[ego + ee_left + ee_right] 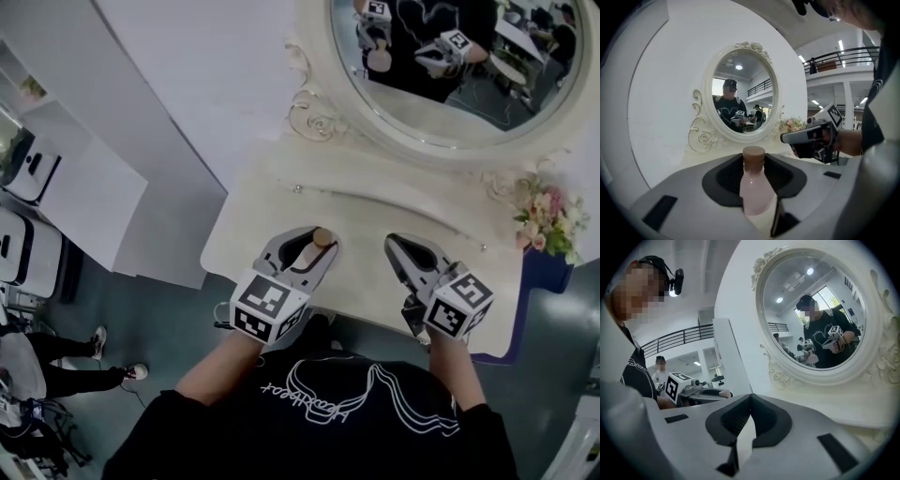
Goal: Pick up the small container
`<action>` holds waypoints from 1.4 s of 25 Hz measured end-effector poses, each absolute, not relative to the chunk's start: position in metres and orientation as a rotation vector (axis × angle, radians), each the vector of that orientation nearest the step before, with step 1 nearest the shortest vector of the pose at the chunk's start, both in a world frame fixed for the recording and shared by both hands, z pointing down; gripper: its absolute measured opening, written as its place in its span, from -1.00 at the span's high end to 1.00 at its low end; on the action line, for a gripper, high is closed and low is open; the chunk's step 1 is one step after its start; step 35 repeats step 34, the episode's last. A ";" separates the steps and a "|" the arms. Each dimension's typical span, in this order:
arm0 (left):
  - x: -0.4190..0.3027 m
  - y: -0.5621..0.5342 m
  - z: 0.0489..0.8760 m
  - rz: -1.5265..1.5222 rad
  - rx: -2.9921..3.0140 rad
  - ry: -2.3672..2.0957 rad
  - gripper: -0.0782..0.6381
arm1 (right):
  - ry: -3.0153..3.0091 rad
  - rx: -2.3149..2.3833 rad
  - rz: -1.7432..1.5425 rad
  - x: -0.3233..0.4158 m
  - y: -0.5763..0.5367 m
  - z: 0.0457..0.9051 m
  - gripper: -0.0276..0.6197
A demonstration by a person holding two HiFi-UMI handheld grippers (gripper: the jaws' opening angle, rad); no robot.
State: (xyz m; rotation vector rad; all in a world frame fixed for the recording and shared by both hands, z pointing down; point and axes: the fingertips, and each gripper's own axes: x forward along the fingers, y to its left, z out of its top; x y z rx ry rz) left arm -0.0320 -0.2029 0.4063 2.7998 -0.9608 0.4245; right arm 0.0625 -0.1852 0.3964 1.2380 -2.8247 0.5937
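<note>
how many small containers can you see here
1: the small container, pink with a brown cap, sits between the left gripper's jaws. The mirror shows only its reflection.

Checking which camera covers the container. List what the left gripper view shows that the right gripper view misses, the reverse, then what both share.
Only the left gripper view: the small pale pink bottle with a brown cap, clamped in the left hand-held gripper, and a pink flower bunch by the mirror. Only the right gripper view: the right hand-held gripper with jaws closed together, nothing between them. Both: the ornate cream oval mirror reflecting the person, and the other hand-held gripper seen side-on.
</note>
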 end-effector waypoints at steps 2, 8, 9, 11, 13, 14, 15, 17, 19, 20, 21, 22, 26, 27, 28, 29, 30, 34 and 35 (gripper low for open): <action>-0.032 -0.194 0.406 0.419 2.798 -0.956 0.38 | -2.831 1.236 0.582 0.061 -0.178 0.395 0.90; -0.030 -0.177 0.405 0.417 2.797 -0.959 0.38 | -2.838 1.215 0.560 0.057 -0.159 0.396 0.90; -0.030 -0.176 0.405 0.412 2.794 -0.959 0.38 | -2.838 1.208 0.550 0.056 -0.156 0.396 0.90; -0.029 -0.173 0.404 0.403 2.790 -0.959 0.38 | -2.834 1.197 0.536 0.054 -0.151 0.396 0.90; -0.029 -0.171 0.403 0.397 2.791 -0.959 0.38 | -2.830 1.192 0.538 0.054 -0.147 0.398 0.90; -0.029 -0.170 0.402 0.394 2.792 -0.958 0.38 | -2.828 1.191 0.541 0.054 -0.146 0.398 0.90; -0.029 -0.169 0.402 0.391 2.792 -0.957 0.38 | -2.826 1.192 0.544 0.054 -0.145 0.399 0.90; -0.029 -0.167 0.401 0.384 2.793 -0.955 0.38 | -2.826 1.193 0.547 0.055 -0.142 0.399 0.90; -0.029 -0.166 0.399 0.378 2.796 -0.955 0.38 | -2.828 1.193 0.550 0.055 -0.140 0.398 0.90; -0.029 -0.165 0.399 0.376 2.798 -0.956 0.38 | -2.829 1.191 0.554 0.055 -0.139 0.398 0.90; -0.029 -0.164 0.397 0.374 2.799 -0.957 0.38 | -2.830 1.189 0.556 0.055 -0.137 0.398 0.90; -0.029 -0.163 0.397 0.372 2.800 -0.957 0.38 | -2.830 1.186 0.556 0.054 -0.136 0.398 0.90; -0.028 -0.161 0.395 0.367 2.805 -0.955 0.38 | -2.828 1.182 0.545 0.054 -0.133 0.398 0.90; -0.027 -0.160 0.395 0.366 2.806 -0.954 0.38 | -2.828 1.182 0.544 0.054 -0.133 0.397 0.90; -0.027 -0.160 0.395 0.364 2.806 -0.954 0.38 | -2.829 1.182 0.543 0.055 -0.132 0.397 0.90; -0.027 -0.159 0.394 0.363 2.806 -0.954 0.38 | -2.830 1.182 0.541 0.055 -0.132 0.396 0.90; -0.026 -0.159 0.394 0.362 2.806 -0.954 0.38 | -2.831 1.182 0.540 0.056 -0.132 0.395 0.90; -0.025 -0.154 0.393 0.363 2.808 -0.953 0.38 | -2.832 1.182 0.536 0.057 -0.128 0.394 0.90; -0.025 -0.154 0.393 0.363 2.808 -0.953 0.38 | -2.832 1.182 0.536 0.057 -0.128 0.394 0.90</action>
